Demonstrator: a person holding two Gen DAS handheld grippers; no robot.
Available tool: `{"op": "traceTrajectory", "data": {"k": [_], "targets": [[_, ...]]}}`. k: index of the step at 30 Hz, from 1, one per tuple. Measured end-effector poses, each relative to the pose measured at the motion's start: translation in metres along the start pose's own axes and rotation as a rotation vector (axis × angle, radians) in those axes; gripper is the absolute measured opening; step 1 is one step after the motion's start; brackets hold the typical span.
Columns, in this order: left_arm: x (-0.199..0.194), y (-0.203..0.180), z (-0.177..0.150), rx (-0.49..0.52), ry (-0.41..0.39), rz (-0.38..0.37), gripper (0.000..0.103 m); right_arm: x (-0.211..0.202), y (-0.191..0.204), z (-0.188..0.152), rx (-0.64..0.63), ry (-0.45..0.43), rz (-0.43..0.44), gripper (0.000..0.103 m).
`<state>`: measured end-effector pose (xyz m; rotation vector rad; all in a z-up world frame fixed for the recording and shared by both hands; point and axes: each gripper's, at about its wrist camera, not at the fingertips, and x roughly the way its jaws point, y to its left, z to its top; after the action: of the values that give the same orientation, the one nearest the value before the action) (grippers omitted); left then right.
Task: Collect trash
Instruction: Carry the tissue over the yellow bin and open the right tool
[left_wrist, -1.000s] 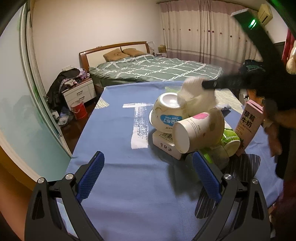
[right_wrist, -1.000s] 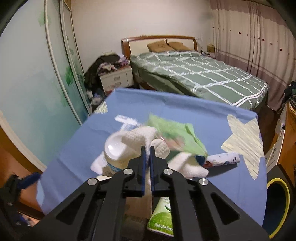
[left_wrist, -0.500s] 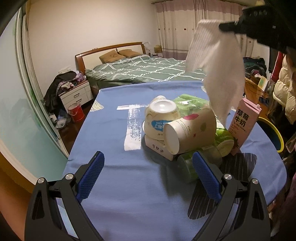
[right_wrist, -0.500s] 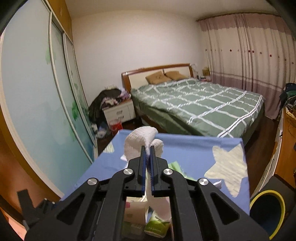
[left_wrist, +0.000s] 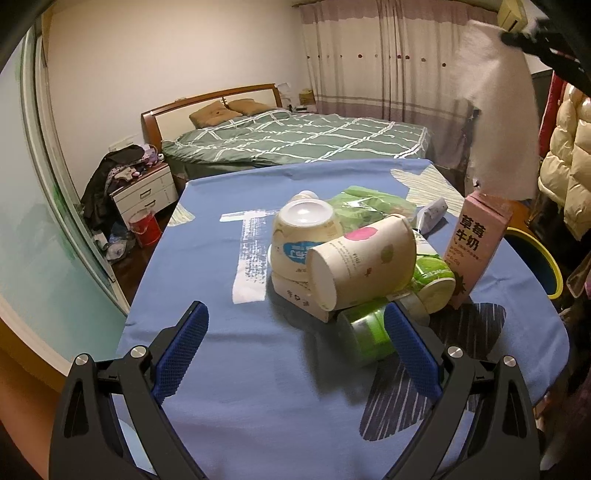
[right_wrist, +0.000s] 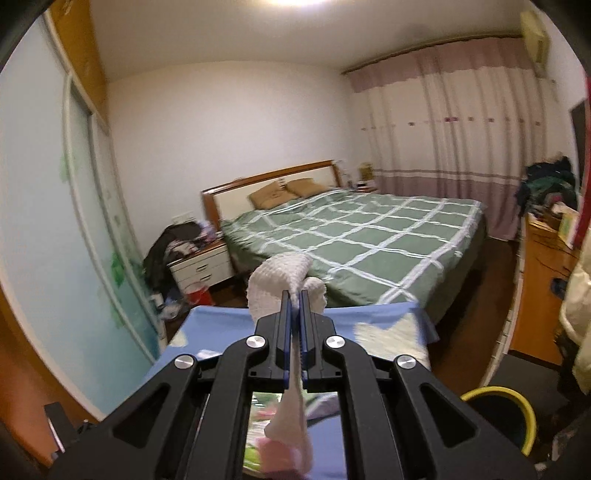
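Right gripper (right_wrist: 294, 314) is clamped on the white cloth (right_wrist: 280, 280), which hangs long-axis-down above the tabletop's (left_wrist: 258, 387) right edge with the yellow-rimmed bin (right_wrist: 498, 413) below-right of it, while left gripper (left_wrist: 295, 354) fingers stand apart, empty, nearer the cup pile (left_wrist: 362, 266).

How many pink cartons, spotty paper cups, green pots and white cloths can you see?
pink carton: 1
spotty paper cup: 1
green pots: 2
white cloth: 1
Total: 5
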<state>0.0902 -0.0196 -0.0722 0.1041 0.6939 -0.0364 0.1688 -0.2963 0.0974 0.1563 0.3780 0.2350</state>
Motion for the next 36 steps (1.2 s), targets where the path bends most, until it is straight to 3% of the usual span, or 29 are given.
{"op": "traceTrajectory", "data": {"k": [10,14,20,22,24,26,36], "targets": [[0.003,-0.022,0.004,0.044,0.002,-0.025,0.094,-0.016,-0.108,-0.020,0.123,0.012,-0.246,0.004],[0.003,-0.034,0.005,0.064,0.003,-0.042,0.094,-0.013,-0.153,-0.040,0.170,0.055,-0.362,0.004],[0.003,-0.057,0.010,0.106,0.000,-0.074,0.094,0.003,-0.209,-0.076,0.252,0.150,-0.446,0.005],[0.003,-0.066,0.012,0.121,-0.001,-0.088,0.094,0.007,-0.220,-0.087,0.266,0.176,-0.461,0.010],[0.004,-0.073,0.013,0.135,0.000,-0.103,0.094,0.008,-0.225,-0.095,0.272,0.191,-0.474,0.027],[0.007,-0.080,0.014,0.150,0.004,-0.115,0.094,0.007,-0.229,-0.103,0.271,0.193,-0.490,0.036],[0.022,-0.115,0.023,0.187,0.011,-0.201,0.094,0.005,-0.231,-0.121,0.280,0.210,-0.497,0.037]]}}
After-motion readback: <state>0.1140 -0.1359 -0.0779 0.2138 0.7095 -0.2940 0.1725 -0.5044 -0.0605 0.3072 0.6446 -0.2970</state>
